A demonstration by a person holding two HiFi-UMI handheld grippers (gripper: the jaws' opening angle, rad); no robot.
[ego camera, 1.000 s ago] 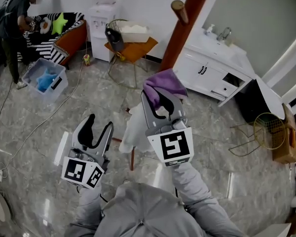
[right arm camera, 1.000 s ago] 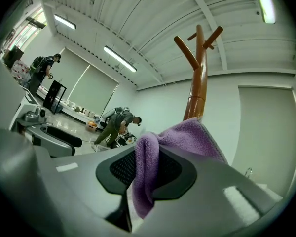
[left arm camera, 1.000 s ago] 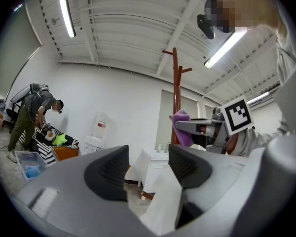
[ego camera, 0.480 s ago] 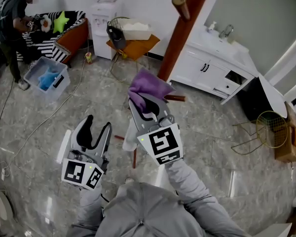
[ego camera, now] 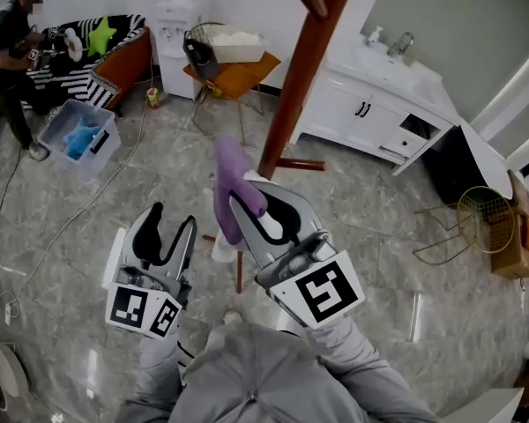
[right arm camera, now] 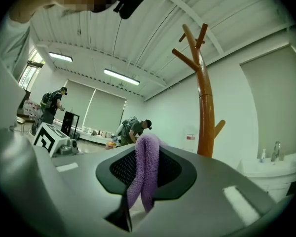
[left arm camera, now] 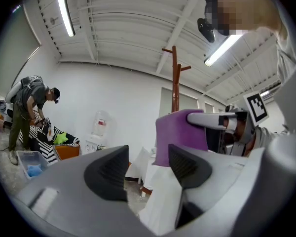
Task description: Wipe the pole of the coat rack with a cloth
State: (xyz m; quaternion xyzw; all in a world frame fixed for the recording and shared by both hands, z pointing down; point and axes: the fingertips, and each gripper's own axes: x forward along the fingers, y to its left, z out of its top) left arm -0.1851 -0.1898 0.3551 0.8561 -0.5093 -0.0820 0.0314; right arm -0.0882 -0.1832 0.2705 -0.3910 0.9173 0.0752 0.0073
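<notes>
— Cloth (ego camera: 231,188) direction: what does the head view give?
— A purple strip with its long axis running up and down the picture. It is folded over and pinched in the right gripper (ego camera: 260,203), whose jaws are pressed onto it, and it sticks out past the tips on their left side.
— And against the pole (ego camera: 300,69)?
— The brown pole of the coat rack rises from a base just right of the cloth's upper end and slants to the upper right. That view does not tell whether the two touch.
— What does the right gripper view add?
— The cloth (right arm camera: 145,167) as a loop, fold uppermost, both tails hanging toward the camera between the closed jaws. The pole (right arm camera: 205,107) stands upright beyond and to the right, with branching pegs on top that the head view cuts off.
— The left gripper (ego camera: 170,218)?
— Its jaws are spread with nothing between them, low and left of the other gripper. Its own view sees the cloth (left arm camera: 180,137) side-on, as a flat purple sheet.
</notes>
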